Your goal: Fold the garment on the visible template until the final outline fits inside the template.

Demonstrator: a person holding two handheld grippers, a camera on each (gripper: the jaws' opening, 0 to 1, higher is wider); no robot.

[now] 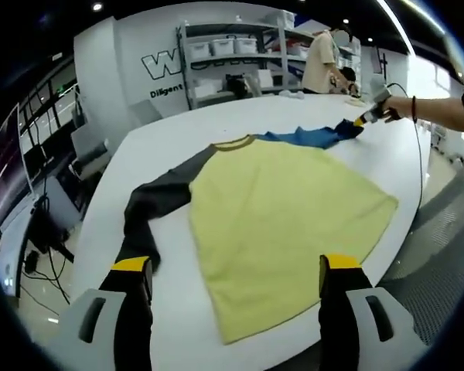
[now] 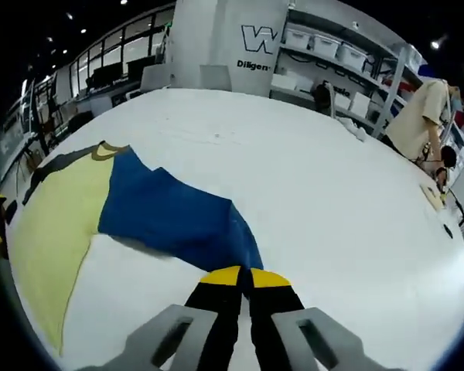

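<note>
We hold the left gripper (image 1: 236, 278) low over the near edge of the white table (image 1: 178, 139), its yellow-tipped fingers (image 1: 131, 267) spread wide apart and holding nothing, the hem of the garment (image 1: 286, 216) lying between them. The garment is spread flat on the table, its yellow body nearest us, one dark sleeve (image 1: 151, 205) trailing toward the left gripper view's left, and a blue sleeve (image 1: 313, 137) stretched away at the far side. In the right gripper view, our right gripper (image 2: 238, 277) has its fingers (image 2: 220, 277) pressed together on the end of that blue sleeve (image 2: 178, 216), which lies on the table (image 2: 332, 209) beside the yellow body (image 2: 62, 209). Beyond the table stand shelves (image 1: 232, 54) carrying pale storage bins (image 2: 332, 46); what is in them we cannot tell. A person (image 1: 322, 62) in a pale shirt stands near the shelving.
</note>
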